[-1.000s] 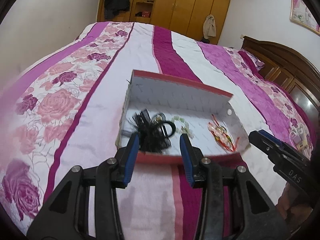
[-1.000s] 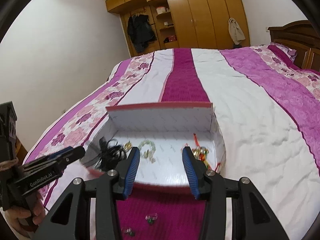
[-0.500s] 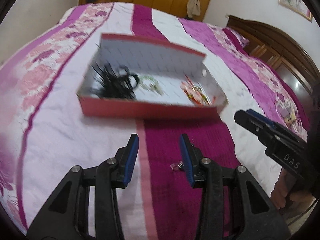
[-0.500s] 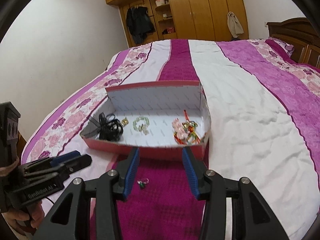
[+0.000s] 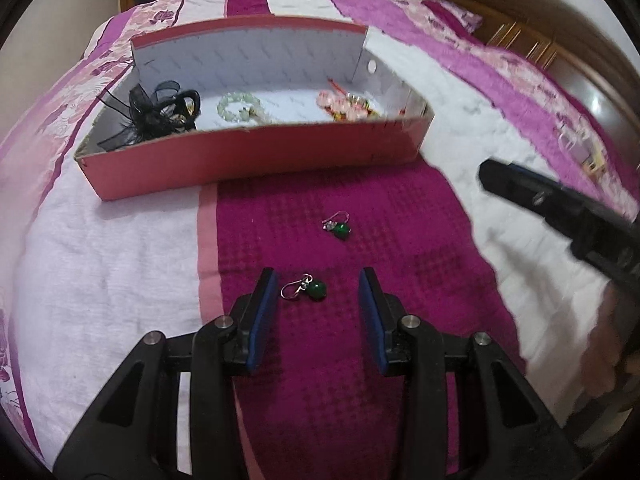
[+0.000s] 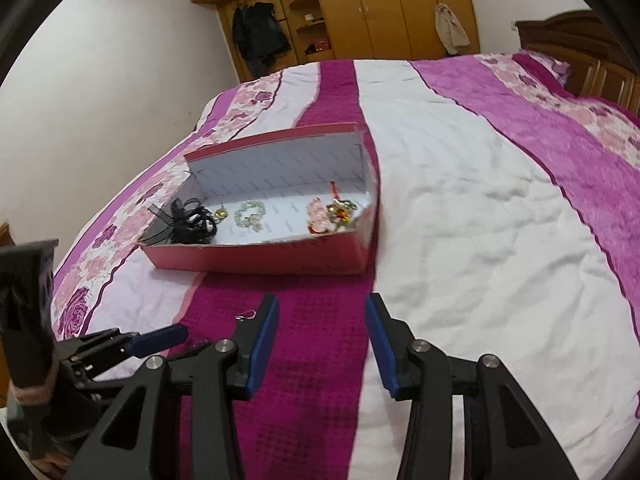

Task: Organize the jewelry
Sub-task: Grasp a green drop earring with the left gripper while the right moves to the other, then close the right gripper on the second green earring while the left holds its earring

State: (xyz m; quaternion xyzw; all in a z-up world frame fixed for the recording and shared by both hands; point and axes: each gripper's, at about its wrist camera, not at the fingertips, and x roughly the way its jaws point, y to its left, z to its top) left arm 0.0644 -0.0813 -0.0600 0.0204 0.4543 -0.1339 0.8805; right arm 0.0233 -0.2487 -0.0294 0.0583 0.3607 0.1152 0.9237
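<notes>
Both my grippers are spread wide, nothing gripped. Left gripper (image 5: 318, 286) is low over the magenta stripe of the bedspread (image 5: 120, 264), with the near green earring (image 5: 306, 289) lying between its blue pads (image 5: 262, 320), closer to the left pad, not touched by either. The second green earring (image 5: 338, 226) lies on the same stripe a bit farther on, between the near earring and the red box (image 5: 256, 160). Both earrings are outside the box.

Right gripper (image 6: 322, 332) hovers over the same stripe, jaws apart, only fabric between the pads. One earring hook (image 6: 247, 314) shows just off its left pad tip; which of the two it is, can't tell. From the left wrist view the right gripper's tip is blurred at the right edge.

Box sits on the bed ahead of both grippers, open top, white inside. In it, left to right: black hair accessory (image 5: 154, 114), pale green bead bracelet (image 5: 240, 106), pink and red ornament cluster (image 5: 346, 106). Wooden wardrobe (image 6: 360, 4) at the far wall.
</notes>
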